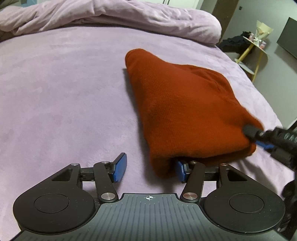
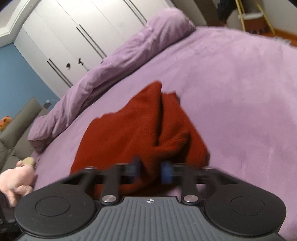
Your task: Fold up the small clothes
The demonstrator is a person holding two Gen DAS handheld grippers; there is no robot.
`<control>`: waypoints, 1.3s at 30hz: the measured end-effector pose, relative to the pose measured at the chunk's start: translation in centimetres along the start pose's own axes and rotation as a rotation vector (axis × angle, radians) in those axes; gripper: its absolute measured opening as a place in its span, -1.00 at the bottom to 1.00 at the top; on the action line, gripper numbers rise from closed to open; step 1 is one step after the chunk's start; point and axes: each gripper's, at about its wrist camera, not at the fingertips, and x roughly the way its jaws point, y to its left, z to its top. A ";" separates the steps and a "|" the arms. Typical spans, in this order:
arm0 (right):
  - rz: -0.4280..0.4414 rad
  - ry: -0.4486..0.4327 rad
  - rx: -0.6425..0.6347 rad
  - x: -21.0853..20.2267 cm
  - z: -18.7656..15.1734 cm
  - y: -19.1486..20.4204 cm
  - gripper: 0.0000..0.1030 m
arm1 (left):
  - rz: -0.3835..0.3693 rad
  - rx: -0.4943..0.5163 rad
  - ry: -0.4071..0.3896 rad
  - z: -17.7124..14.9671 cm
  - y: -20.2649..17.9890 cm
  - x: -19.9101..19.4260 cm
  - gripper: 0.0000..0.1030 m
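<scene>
Item: red knit garment mid-fold on bed; our right hand-held gripper clamps its corner, left hand-held gripper apart (next, we judge: lay fold flat).

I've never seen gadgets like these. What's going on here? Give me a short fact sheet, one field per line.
Setting: a bed with a purple cover, a bunched purple duvet at its far side
Item being worked on: a rust-red knit garment, partly folded
Left gripper: jaws apart; one blue pad in the open, the other tucked under the garment's near corner
Right gripper: pinching a fold of the garment between its blue pads
Nearby: a pink soft toy beside the bed, a yellow-legged stand further off
Picture quality: right view is motion-blurred
</scene>
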 end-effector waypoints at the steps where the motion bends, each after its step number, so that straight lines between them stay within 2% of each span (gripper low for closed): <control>1: -0.001 -0.017 0.009 -0.3 0.2 0.0 -0.76 | -0.001 -0.002 -0.005 0.0 0.2 -0.2 0.13; 2: 0.053 -0.032 0.063 -0.5 0.5 -0.6 -0.80 | 0.001 -0.005 -0.010 0.1 0.3 -0.3 0.15; 4: 0.233 -0.040 0.296 -1.0 0.8 -3.4 -0.80 | 0.002 -0.012 -0.013 -0.1 0.6 -0.5 0.20; 5: 0.251 -0.040 0.368 -0.8 0.7 -4.6 -0.80 | -0.002 -0.015 -0.007 -0.1 0.7 -0.3 0.21; 6: 0.206 -0.030 0.369 -0.6 0.5 -5.3 -0.80 | -0.009 -0.020 0.009 -0.2 0.7 -0.1 0.21; 8: 0.055 0.022 0.233 0.3 0.2 -4.9 -0.80 | -0.020 -0.024 0.029 -0.3 0.9 -0.1 0.21; 9: 0.008 0.054 0.156 1.0 -0.2 -4.3 -0.80 | -0.024 -0.017 0.031 -0.5 1.0 -0.3 0.21; 12: -0.018 0.048 0.016 0.5 0.1 -3.1 -0.76 | -0.053 0.001 0.038 -0.6 2.3 -1.6 0.20; 13: -0.020 0.052 -0.013 0.3 0.3 -2.9 -0.68 | -0.055 0.004 0.036 -0.5 3.0 -2.3 0.17; 14: -0.033 0.052 -0.053 0.0 0.6 -2.7 -0.51 | -0.060 0.001 0.025 -0.4 3.6 -2.8 0.17; 16: -0.112 0.022 -0.152 -0.8 0.8 -2.2 -0.21 | -0.093 -0.026 -0.002 0.3 5.0 -3.8 0.19; 17: -0.137 0.001 -0.189 -1.2 0.9 -2.1 -0.17 | -0.108 -0.045 -0.008 0.7 5.5 -3.9 0.20; 20: -0.145 -0.048 -0.205 -1.9 1.8 -2.1 -0.08 | -0.164 -0.134 -0.007 2.3 5.9 -3.5 0.22; 22: -0.113 -0.058 -0.176 -1.9 2.6 -2.2 -0.08 | -0.182 -0.159 -0.015 3.2 5.4 -3.0 0.21; 25: -0.041 -0.060 -0.199 -1.6 3.6 -0.9 -0.17 | -0.113 -0.120 -0.041 4.6 3.2 -2.0 0.21; 26: -0.031 -0.063 -0.230 -0.8 4.1 -0.1 -0.45 | -0.094 -0.106 -0.041 5.1 2.6 -1.4 0.21; 28: -0.018 -0.053 -0.312 0.8 4.6 2.0 -0.66 | -0.065 -0.089 -0.044 5.7 1.6 -0.7 0.21; 33: -0.046 -0.013 -0.421 6.1 5.9 5.3 -0.81 | -0.013 -0.039 -0.069 7.7 -0.8 1.5 0.22; 36: -0.104 -0.002 -0.443 8.6 6.4 5.2 -0.81 | 0.022 -0.017 -0.060 8.4 -1.6 3.3 0.26; 39: -0.140 -0.002 -0.461 10.0 6.0 3.5 -0.82 | 0.058 0.045 -0.059 8.5 -2.6 5.1 0.44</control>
